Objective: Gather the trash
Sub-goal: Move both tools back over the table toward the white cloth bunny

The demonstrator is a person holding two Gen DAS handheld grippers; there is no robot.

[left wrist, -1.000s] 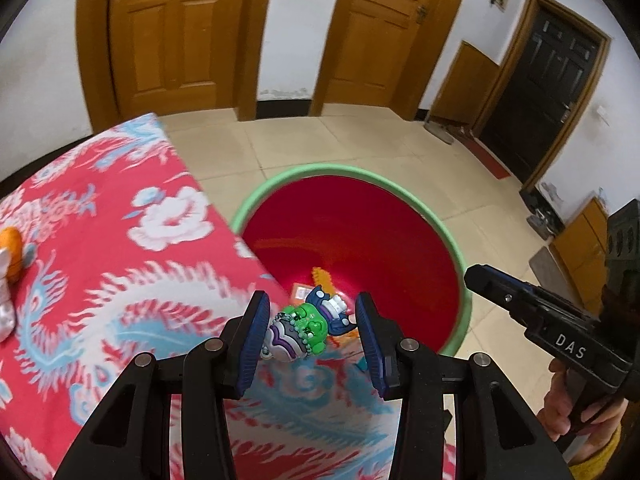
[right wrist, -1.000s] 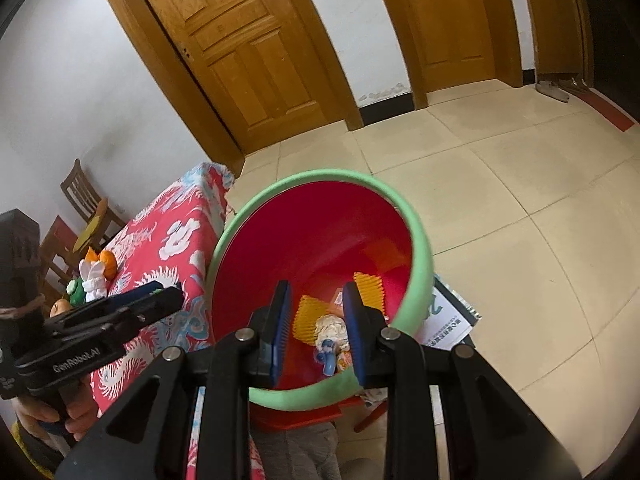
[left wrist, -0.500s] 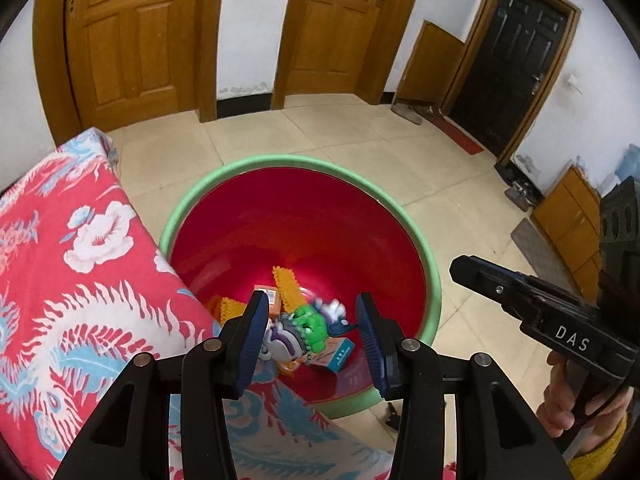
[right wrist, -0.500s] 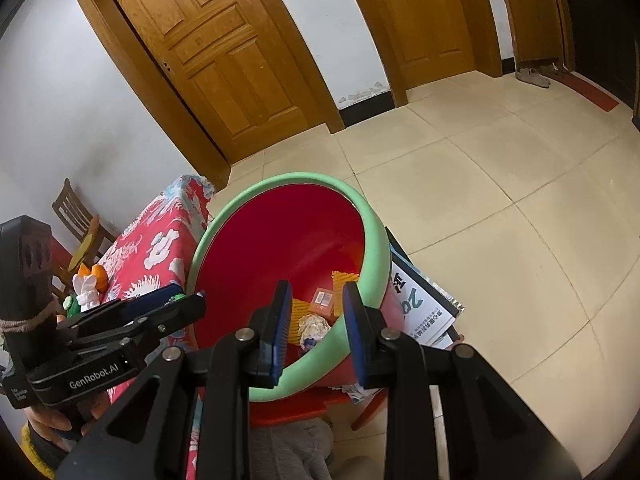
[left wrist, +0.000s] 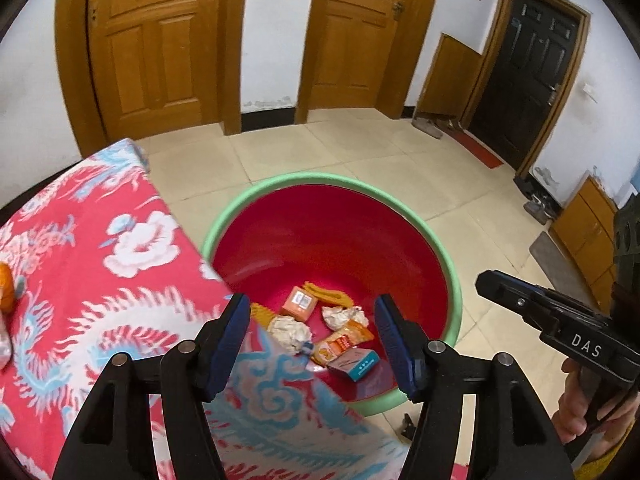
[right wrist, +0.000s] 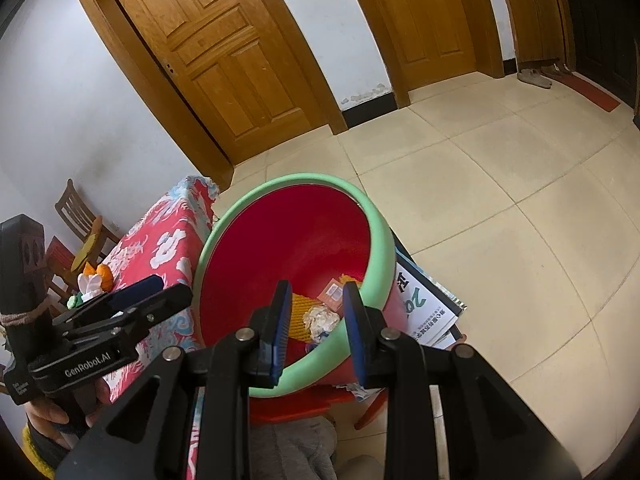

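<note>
My left gripper (left wrist: 312, 304) hovers over the table corner and the red basin with a green rim (left wrist: 448, 256). Its jaws are opening and nothing is between them. In the basin lie two crumpled paper balls (left wrist: 290, 330), an orange box (left wrist: 299, 302), an orange wrapper (left wrist: 340, 344) and a red and blue box (left wrist: 354, 364). My right gripper (right wrist: 317, 286) hangs above the basin's near rim (right wrist: 376, 232), slightly open and empty. It also shows in the left wrist view, beside the basin (left wrist: 486, 280).
The table under a red dragon-pattern cloth (left wrist: 100, 280) meets the basin's left side. A small toy (right wrist: 94, 280) stands on it. The basin rests on a red stool (right wrist: 304, 404) over a newspaper (right wrist: 420, 304). Wooden chairs (right wrist: 80, 216) stand behind the table, and tiled floor stretches to the doors.
The left gripper's jaws have spread, and the green and purple wrapper held between them is gone. The right gripper's jaws keep the same gap.
</note>
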